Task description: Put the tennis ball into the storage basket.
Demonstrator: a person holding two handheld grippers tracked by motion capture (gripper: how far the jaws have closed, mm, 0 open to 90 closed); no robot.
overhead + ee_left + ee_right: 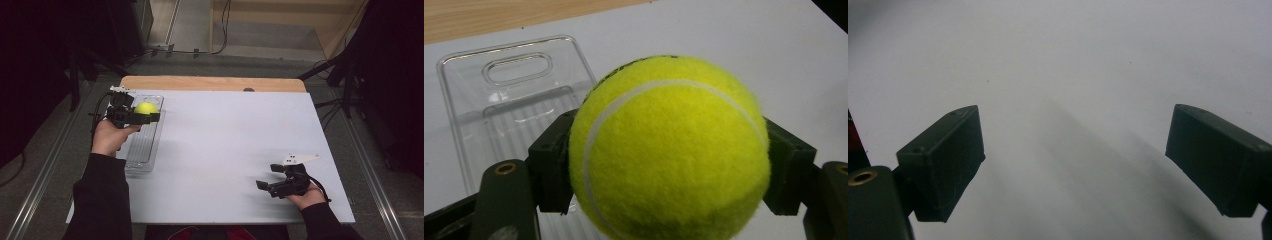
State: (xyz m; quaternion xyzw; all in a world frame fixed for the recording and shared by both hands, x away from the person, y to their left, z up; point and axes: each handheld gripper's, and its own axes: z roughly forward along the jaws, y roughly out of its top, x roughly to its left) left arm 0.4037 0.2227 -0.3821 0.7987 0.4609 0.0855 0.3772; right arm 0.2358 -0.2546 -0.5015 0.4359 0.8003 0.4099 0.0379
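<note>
Nearest the high camera, the right claw [266, 185] rests low over the white table [230, 150], its jaws spread wide with bare surface between them and nothing held. Well apart from it, the left claw [144, 116] grips a yellow tennis ball [669, 150], one pad pressed to each side of the ball. Just beneath and beyond this claw lies a clear plastic tray [469, 100], with the ball held above its far end.
</note>
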